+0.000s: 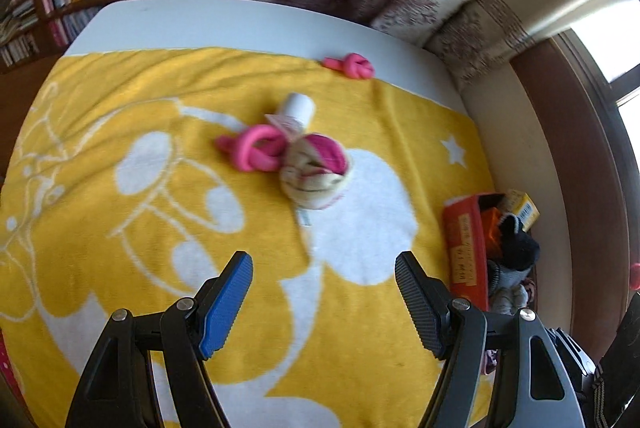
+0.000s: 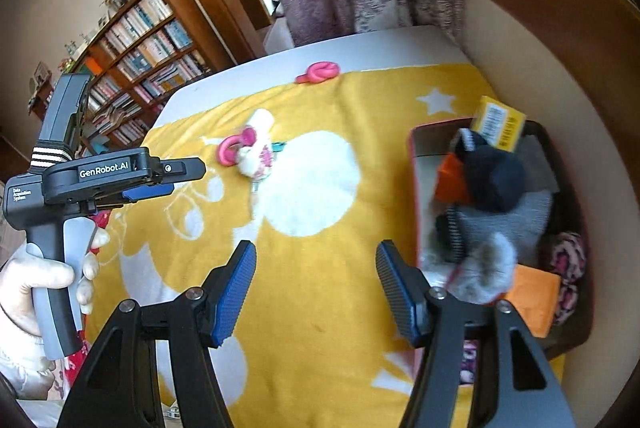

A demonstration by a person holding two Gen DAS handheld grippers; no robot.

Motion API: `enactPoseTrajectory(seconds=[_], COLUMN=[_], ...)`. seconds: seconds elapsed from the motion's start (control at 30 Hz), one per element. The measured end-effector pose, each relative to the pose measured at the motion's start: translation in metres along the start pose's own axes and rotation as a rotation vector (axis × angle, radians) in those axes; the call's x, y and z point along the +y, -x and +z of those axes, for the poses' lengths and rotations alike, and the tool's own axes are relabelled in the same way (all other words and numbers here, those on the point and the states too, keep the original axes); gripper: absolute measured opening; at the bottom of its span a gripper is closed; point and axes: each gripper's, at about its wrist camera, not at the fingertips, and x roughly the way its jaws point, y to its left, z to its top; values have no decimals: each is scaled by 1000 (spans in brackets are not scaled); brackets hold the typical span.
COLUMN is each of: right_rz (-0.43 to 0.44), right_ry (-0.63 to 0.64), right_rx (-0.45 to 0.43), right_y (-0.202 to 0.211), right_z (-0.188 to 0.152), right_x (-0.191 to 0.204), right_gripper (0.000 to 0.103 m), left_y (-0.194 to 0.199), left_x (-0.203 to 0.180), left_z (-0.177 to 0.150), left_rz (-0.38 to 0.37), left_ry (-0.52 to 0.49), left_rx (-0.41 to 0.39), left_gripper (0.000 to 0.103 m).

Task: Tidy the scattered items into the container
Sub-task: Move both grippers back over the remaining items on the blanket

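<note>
Left wrist view: pink knot (image 1: 256, 148) and rolled socks (image 1: 316, 172) lie ahead of wide, empty fingers (image 1: 236, 292); right gripper (image 2: 316, 288) wide beside sock-filled box (image 2: 416, 164)

Scattered soft items and the red container on the yellow blanket

A pink knotted roll (image 1: 256, 149) touches a cream-pink bundle (image 1: 316, 174) and a white roll (image 1: 298, 105) mid-blanket; another pink knot (image 1: 352, 66) lies at the far edge; the container (image 2: 416, 164), right, holds several items.

A knotted cord (image 1: 351, 66) lies at the blanket's (image 1: 120, 116) far edge, a second cord (image 1: 254, 150) and rolled sock (image 1: 316, 174) touching mid-blanket, with the filled container (image 2: 416, 156) at its right edge.
</note>
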Motion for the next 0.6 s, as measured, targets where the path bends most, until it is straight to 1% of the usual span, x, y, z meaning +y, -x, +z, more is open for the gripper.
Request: enactPoseTrajectory(seconds=[0.2, 0.37, 0.6], right_rz=[1, 4, -2], right_ry=[16, 15, 1], right_rx=[19, 34, 51], right_y=[-17, -31, -52], right_z=[7, 14, 26], right_x=[27, 43, 65], right_gripper=[67, 67, 67], left_y=[5, 7, 4], left_x=[28, 50, 70], left_z=[5, 12, 22], left_rz=[3, 21, 29], left_ry=[22, 20, 14], left_rx=[-1, -2, 6], left_gripper=[75, 75, 75])
